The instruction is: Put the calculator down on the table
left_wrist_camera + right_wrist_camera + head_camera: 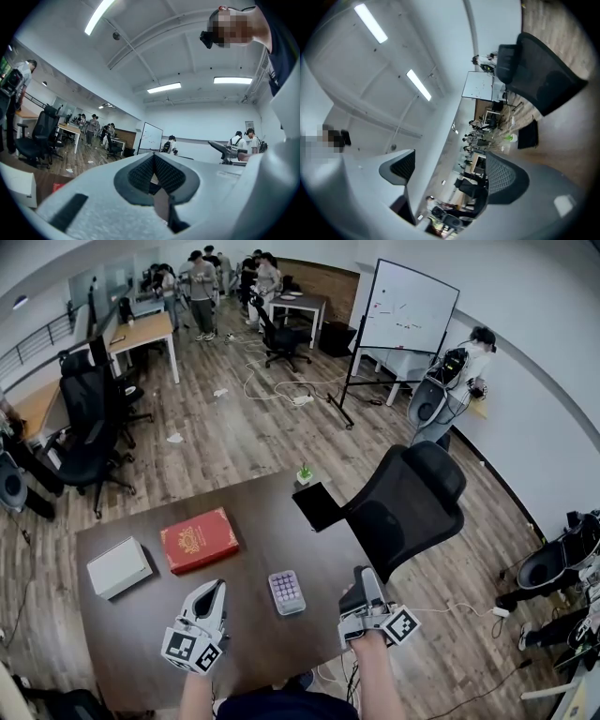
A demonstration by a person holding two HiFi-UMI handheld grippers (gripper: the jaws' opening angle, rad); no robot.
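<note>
The calculator (287,592), pale with purple keys, lies flat on the brown table (262,531) near its front edge, between my two grippers and touching neither. My left gripper (216,589) is held just left of it, tilted upward. In the left gripper view its ribbed pads (140,176) meet with nothing between them, so my left gripper (153,177) is shut. My right gripper (361,579) hovers to the calculator's right at the table's edge. In the right gripper view my right gripper (450,171) stands open and empty, aimed at the room and ceiling.
A red book (199,539) and a white box (119,566) lie on the table's left half. A black pad (319,505) and a small potted plant (304,474) sit at the far right corner. A black office chair (408,502) stands against the table's right side.
</note>
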